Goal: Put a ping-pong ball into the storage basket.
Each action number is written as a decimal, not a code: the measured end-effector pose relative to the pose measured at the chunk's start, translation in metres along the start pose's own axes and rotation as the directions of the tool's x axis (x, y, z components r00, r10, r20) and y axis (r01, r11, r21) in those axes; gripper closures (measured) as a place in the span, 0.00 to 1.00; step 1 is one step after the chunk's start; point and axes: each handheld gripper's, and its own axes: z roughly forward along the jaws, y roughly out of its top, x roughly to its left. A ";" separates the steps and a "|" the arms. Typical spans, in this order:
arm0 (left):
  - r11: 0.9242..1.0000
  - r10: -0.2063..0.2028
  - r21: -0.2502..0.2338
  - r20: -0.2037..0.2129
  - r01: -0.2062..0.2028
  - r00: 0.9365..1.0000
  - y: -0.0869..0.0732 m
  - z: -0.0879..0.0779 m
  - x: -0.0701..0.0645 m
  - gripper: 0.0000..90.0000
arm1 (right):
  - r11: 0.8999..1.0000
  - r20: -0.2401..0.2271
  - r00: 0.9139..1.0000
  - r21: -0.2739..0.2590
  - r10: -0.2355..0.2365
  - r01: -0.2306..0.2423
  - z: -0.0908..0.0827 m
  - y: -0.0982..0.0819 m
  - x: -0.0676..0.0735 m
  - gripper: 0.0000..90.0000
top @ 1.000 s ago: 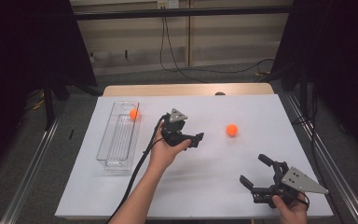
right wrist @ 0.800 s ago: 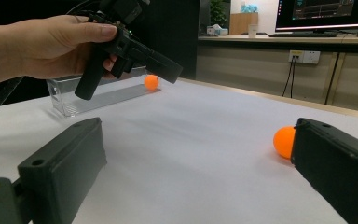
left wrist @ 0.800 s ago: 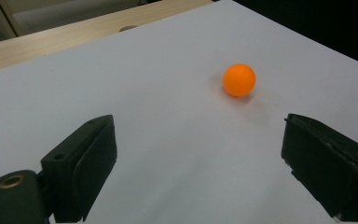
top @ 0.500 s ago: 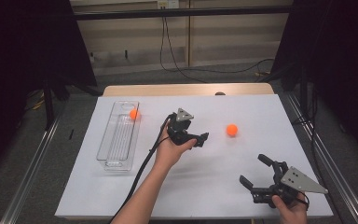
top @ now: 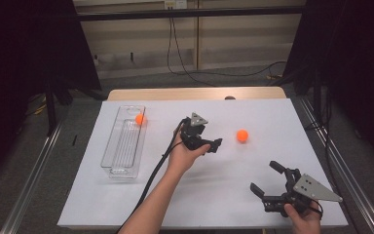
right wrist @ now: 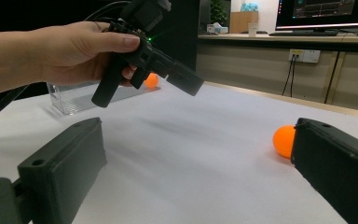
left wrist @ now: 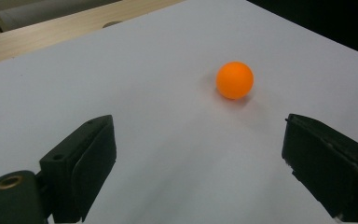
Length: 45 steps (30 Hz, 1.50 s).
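An orange ball (top: 242, 135) lies on the white table sheet (top: 224, 195), right of centre. My left gripper (top: 213, 146) hovers just left of it, jaws open and pointing at it, nothing between them. In the left gripper view the ball (left wrist: 234, 80) sits a short way beyond the open gripper (left wrist: 196, 163). My right gripper (top: 265, 177) rests open near the front right edge. In its own view the gripper (right wrist: 196, 172) has the ball (right wrist: 284, 140) beyond its right jaw. A second orange ball (top: 140, 119) lies in the far end of a clear tray (top: 121, 161).
The clear tray stands lengthwise on the left of the sheet. A black cable (top: 151, 175) trails from the left gripper back along the forearm. A strip of wooden tabletop (top: 195, 93) shows past the sheet's far edge, and metal rails (top: 29, 185) run along both sides.
The left hand has carried its gripper a little to the right, toward the loose ball, and slightly lower. Its jaws stay open. The right gripper has not moved.
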 end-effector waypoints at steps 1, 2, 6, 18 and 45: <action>1.000 0.001 -0.001 0.002 -0.001 1.000 0.000 0.001 0.000 0.11 | 1.000 0.000 1.000 -0.001 -0.001 0.001 0.000 0.000 0.000 0.03; 1.000 0.002 -0.002 0.001 -0.002 1.000 0.001 0.002 -0.001 0.11 | 1.000 0.000 1.000 0.000 -0.001 0.001 0.000 0.000 0.000 0.03; 1.000 -0.009 -0.001 0.012 0.009 1.000 0.002 0.007 -0.002 0.11 | 1.000 0.003 1.000 0.001 0.000 0.000 0.000 0.000 0.000 0.03; 1.000 -0.002 0.007 0.026 0.001 1.000 0.001 0.021 -0.009 0.11 | 1.000 0.000 1.000 0.002 0.000 0.000 0.001 0.000 -0.001 0.03; 0.999 0.040 -0.004 0.009 -0.040 0.999 0.003 0.041 -0.019 0.11 | 1.000 0.004 1.000 0.008 -0.001 0.001 0.002 -0.001 -0.001 0.03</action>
